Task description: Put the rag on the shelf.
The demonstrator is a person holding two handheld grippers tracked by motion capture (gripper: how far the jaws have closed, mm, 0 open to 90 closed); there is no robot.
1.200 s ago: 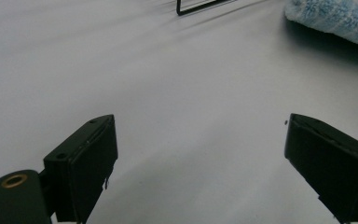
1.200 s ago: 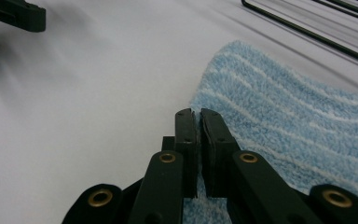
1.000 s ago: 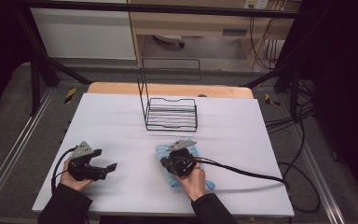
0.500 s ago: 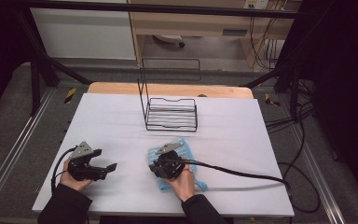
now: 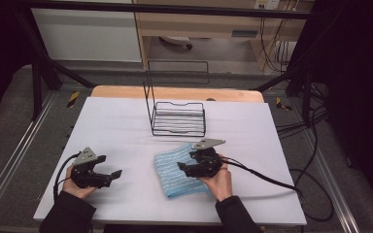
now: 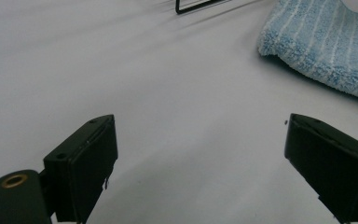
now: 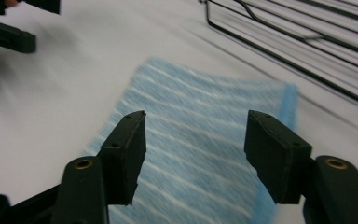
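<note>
From the high view I see my left gripper (image 5: 112, 173) resting on the white table (image 5: 126, 121) near its front left, jaws spread, while my right gripper (image 5: 183, 168) sits over the right part of a folded blue striped cloth (image 5: 172, 170) lying in front of the black wire rack (image 5: 178, 119). In the left gripper view my jaws stand wide apart over bare table, with the cloth (image 6: 326, 42) off to the upper right. In the right gripper view my jaws are apart with nothing between them, hovering above the cloth (image 7: 200, 140), the rack (image 7: 298, 42) beyond.
</note>
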